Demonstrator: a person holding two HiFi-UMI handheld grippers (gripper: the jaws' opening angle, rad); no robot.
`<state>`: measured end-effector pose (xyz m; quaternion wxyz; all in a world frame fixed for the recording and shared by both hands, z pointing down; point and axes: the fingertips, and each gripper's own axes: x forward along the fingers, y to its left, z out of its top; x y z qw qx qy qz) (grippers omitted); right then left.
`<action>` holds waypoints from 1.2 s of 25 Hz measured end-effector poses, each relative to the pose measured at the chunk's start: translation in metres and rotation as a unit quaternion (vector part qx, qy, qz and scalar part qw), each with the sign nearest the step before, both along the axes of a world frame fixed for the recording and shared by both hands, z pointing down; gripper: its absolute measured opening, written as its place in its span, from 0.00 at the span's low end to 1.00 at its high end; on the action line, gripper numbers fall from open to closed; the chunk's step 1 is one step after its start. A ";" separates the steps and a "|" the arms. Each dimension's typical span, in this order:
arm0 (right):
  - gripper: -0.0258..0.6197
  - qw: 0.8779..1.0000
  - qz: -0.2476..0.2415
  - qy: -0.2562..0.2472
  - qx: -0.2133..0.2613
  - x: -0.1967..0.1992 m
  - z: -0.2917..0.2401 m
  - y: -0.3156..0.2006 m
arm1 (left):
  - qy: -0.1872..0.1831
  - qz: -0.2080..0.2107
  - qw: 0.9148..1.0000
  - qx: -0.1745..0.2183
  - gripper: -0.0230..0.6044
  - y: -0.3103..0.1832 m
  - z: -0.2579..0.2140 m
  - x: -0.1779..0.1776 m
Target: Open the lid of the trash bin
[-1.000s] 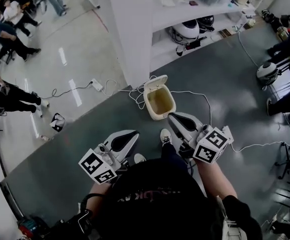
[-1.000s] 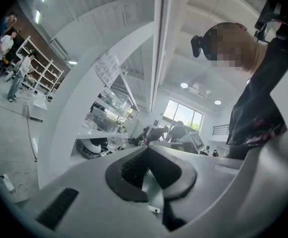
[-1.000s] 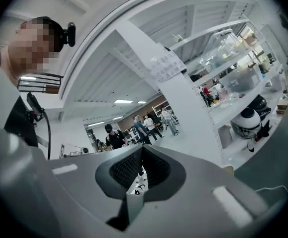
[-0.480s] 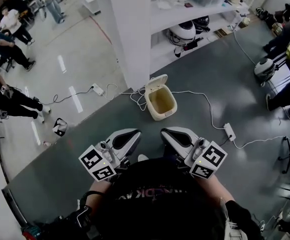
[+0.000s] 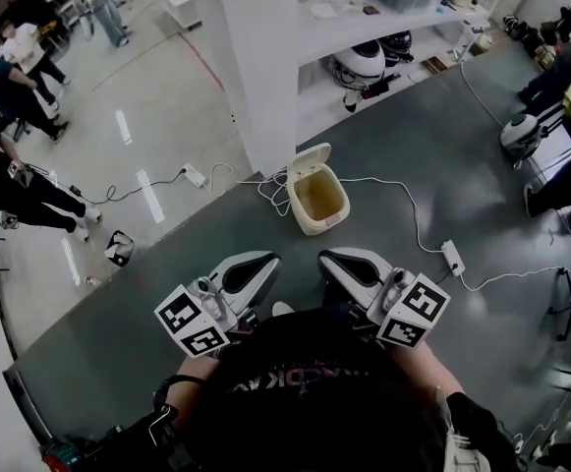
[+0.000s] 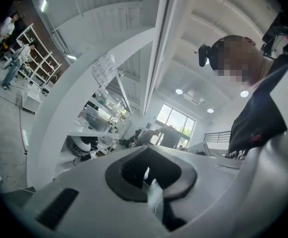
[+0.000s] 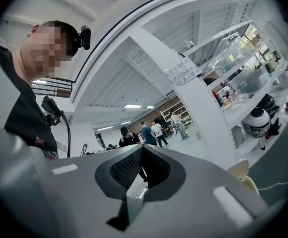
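The cream trash bin [image 5: 318, 203] stands on the grey floor ahead of me, its lid [image 5: 305, 160] tipped up and back, the inside showing. In the head view both grippers are held close to my body, well short of the bin. My left gripper [image 5: 256, 264] is shut on nothing, and my right gripper [image 5: 336, 261] is also shut on nothing. In the left gripper view the left gripper [image 6: 151, 175] has its pads together. In the right gripper view the right gripper [image 7: 140, 170] has its pads together too, and the bin's raised lid [image 7: 241, 170] shows at the lower right.
A white pillar [image 5: 251, 57] and shelves [image 5: 383, 23] rise behind the bin. White cables and a power strip [image 5: 452, 257] lie on the floor to the right. People stand at the far left [image 5: 10, 180]. A small black-and-white object [image 5: 118, 248] lies on the left.
My right gripper has drawn back from beside the bin toward my body. The left gripper has hardly shifted. The bin's lid stays up.
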<state>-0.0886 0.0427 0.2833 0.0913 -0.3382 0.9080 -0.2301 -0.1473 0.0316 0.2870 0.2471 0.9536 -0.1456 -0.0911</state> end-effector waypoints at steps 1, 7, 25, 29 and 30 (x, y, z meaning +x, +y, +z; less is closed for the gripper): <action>0.05 1.000 -0.001 0.000 -0.001 -0.001 0.001 0.002 | 0.002 -0.001 1.000 -0.001 0.04 0.001 0.000 0.000; 0.05 1.000 -0.009 0.007 0.001 -0.005 0.003 0.010 | 0.003 0.002 1.000 0.000 0.04 0.007 0.002 0.002; 0.05 1.000 -0.010 0.006 -0.002 -0.009 0.008 0.020 | 0.005 0.003 1.000 -0.017 0.04 0.012 0.009 0.000; 0.05 1.000 -0.012 0.005 -0.010 -0.009 0.011 0.017 | 0.006 0.002 1.000 -0.020 0.04 0.011 0.011 0.000; 0.05 1.000 -0.012 0.004 -0.012 -0.009 0.012 0.016 | 0.006 0.001 1.000 -0.020 0.04 0.010 0.011 0.000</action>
